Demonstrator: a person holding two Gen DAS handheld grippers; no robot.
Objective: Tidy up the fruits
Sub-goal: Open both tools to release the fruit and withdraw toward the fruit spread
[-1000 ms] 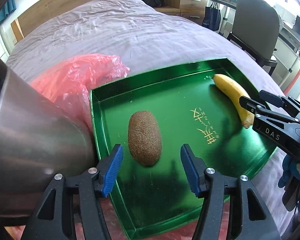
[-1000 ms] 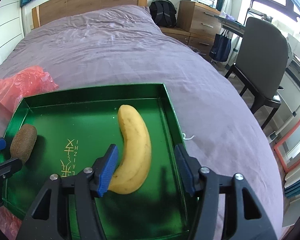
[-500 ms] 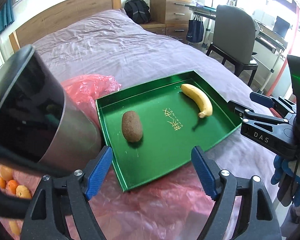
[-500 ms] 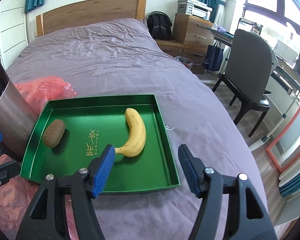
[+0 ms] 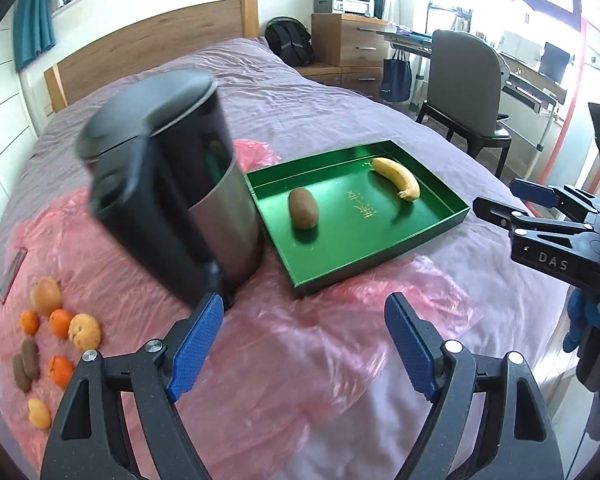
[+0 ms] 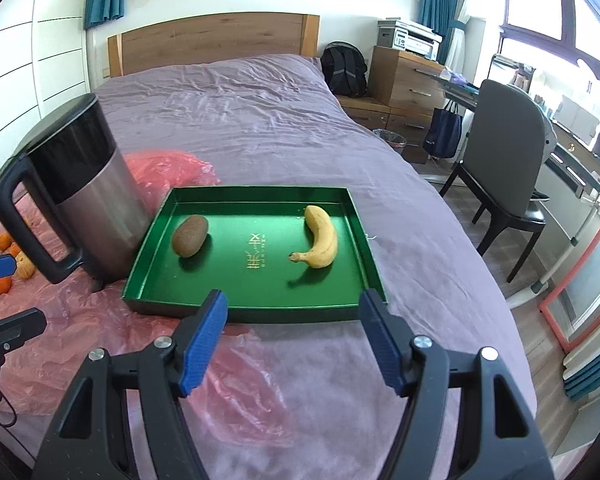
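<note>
Black gripper (image 6: 292, 340) frames, blue ribbed pads (image 6: 202, 342), silver screws.

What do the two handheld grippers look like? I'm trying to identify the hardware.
Both are black plastic with triangular cut-outs and silver screw heads. The left gripper and right gripper have blue textured pads on the jaws. The right one's body carries white "DAS" lettering, a green light above it, and a blue glove behind.

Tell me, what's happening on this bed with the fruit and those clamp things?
A person holding two sets of tongs is sorting fruit. Both the left tongs and right tongs are open and empty. A kiwi and a banana already lie apart in the green tray. More fruit waits on the pink plastic sheet, beyond a steel kettle.
</note>
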